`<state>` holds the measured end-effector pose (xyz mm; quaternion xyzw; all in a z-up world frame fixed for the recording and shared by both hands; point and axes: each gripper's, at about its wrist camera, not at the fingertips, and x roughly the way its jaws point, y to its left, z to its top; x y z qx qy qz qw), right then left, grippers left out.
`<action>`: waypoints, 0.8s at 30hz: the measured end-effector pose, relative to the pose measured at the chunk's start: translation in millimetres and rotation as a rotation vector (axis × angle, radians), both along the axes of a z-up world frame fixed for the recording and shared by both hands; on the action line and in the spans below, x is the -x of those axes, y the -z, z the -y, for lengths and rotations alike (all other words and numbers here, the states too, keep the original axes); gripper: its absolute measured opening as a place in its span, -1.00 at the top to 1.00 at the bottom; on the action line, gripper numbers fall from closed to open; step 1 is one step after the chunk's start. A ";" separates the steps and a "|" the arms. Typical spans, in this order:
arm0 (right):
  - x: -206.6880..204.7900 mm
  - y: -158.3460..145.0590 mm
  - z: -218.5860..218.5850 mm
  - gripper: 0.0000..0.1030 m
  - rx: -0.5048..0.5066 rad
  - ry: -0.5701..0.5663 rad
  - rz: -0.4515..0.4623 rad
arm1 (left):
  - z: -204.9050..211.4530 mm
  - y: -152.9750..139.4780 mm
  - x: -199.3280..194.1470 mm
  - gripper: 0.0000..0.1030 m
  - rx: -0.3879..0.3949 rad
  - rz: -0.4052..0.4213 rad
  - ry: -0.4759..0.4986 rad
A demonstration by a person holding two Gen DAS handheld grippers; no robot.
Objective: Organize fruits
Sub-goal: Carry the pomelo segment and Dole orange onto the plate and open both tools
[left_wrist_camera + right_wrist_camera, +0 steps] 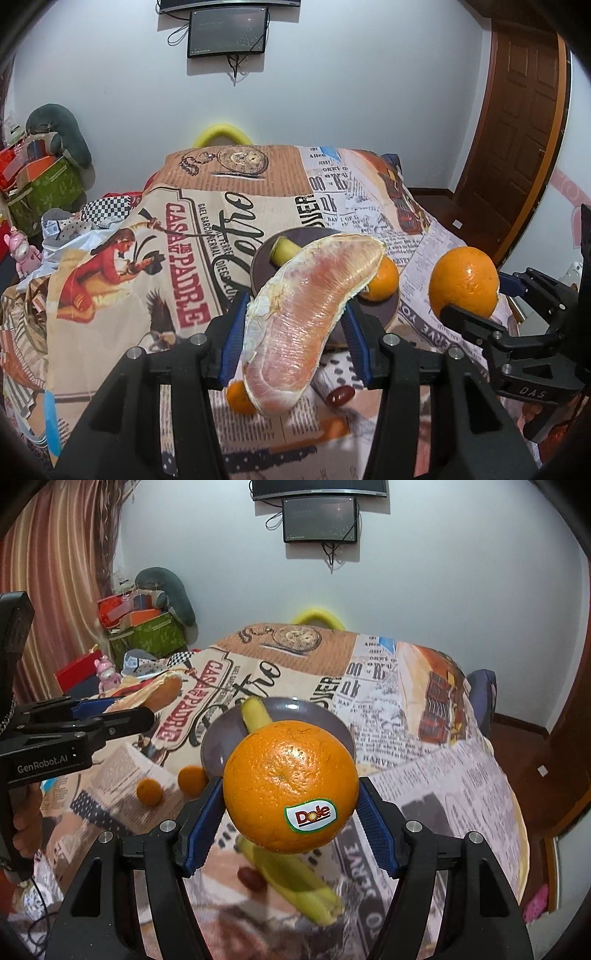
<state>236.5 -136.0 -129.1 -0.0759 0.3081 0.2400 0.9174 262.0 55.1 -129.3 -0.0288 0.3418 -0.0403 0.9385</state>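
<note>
Two fruits held aloft, carrying step under way.
The left claw (295,332) is clamped on a pomelo wedge (310,317); the right claw (291,808) grips an orange (290,784). The plate (295,710) lies just ahead and below; next each should lower over it and release.

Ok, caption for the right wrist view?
Right gripper holds a Dole orange above the plate.
</note>
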 end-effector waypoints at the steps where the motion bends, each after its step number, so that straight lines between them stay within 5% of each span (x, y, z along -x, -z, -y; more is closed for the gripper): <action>1: -3.8 0.8 -1.8 -0.30 -0.003 -0.001 0.000 | 0.0 0.7 -2.3 0.05 -0.001 0.001 -0.001; 24: -58.4 38.3 -32.1 -0.30 0.043 -0.039 -0.064 | -1.5 49.4 -90.3 0.04 0.019 -0.089 0.014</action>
